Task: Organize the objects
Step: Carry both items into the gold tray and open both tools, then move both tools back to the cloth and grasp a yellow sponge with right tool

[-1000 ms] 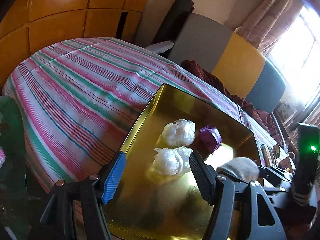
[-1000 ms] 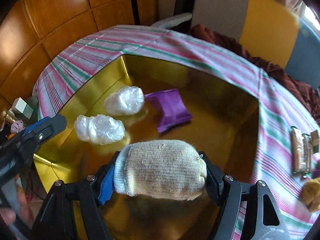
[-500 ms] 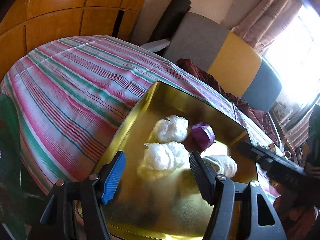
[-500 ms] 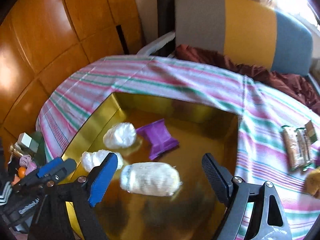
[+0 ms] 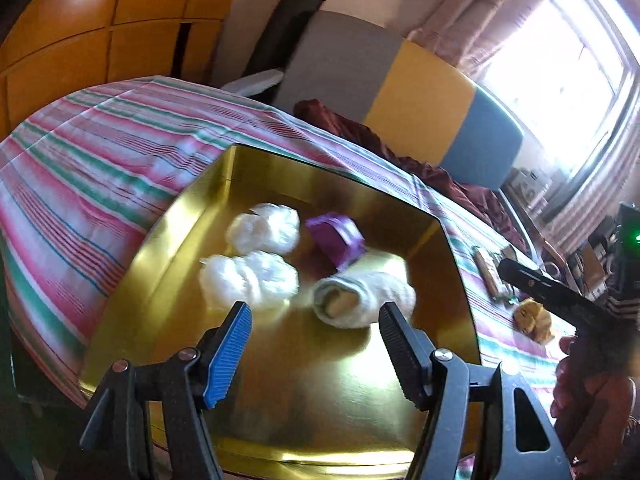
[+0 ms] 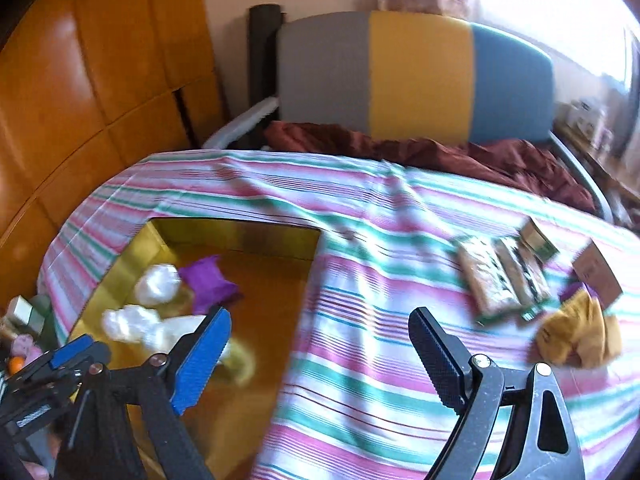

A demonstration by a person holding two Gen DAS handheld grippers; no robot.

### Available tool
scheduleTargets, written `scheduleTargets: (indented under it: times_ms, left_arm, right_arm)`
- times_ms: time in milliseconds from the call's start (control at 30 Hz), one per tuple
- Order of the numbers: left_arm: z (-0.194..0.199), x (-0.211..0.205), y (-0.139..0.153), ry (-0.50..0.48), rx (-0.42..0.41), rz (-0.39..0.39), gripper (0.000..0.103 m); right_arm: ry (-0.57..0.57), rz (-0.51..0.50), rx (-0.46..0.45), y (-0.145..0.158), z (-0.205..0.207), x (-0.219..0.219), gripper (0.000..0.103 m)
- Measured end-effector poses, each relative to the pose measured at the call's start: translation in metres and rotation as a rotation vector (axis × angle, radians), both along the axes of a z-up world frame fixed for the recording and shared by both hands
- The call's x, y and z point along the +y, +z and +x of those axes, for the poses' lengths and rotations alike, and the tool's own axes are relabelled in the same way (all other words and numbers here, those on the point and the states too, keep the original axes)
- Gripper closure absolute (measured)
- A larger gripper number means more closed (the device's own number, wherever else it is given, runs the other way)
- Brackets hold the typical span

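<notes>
The right gripper (image 6: 320, 354), its empty jaws opening, is pointing toward the snacks (image 6: 500, 276) ahead-right, the sock roll (image 5: 362, 300) lying in the tray (image 5: 192, 216) just ahead of the left gripper (image 5: 314, 354), whose wide jaws are holding nothing.

You see a glossy gold metal tray (image 5: 168, 248) on a matt striped cloth (image 5: 100, 160); inside it lies a rough knitted sock roll (image 5: 372, 296).
</notes>
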State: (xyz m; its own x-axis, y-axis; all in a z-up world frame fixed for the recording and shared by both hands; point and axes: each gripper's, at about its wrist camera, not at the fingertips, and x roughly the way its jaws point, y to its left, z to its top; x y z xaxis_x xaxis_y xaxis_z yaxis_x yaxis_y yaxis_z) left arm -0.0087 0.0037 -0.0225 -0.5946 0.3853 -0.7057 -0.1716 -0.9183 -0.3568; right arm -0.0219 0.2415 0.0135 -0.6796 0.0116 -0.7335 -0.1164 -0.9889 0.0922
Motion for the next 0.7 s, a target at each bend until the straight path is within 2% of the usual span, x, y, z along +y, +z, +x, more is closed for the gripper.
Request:
scheduleTargets:
  times_ms: [400, 533, 700]
  left_arm:
    - [0.017, 0.055, 0.006, -0.145, 0.002, -0.012, 0.035]
    - [0.023, 0.08, 0.011, -0.217, 0.014, -0.038, 0.035]
    - [0.035, 0.117, 0.016, -0.343, 0.03, -0.07, 0.035]
  right_arm:
    - [-0.218, -0.024, -0.079, -0.049, 0.059, 0.093, 0.012]
    - [-0.287, -0.048, -0.082, -0.06, 0.082, 0.125, 0.012]
    - [-0.368, -0.047, -0.131, -0.079, 0.104, 0.161, 0.012]
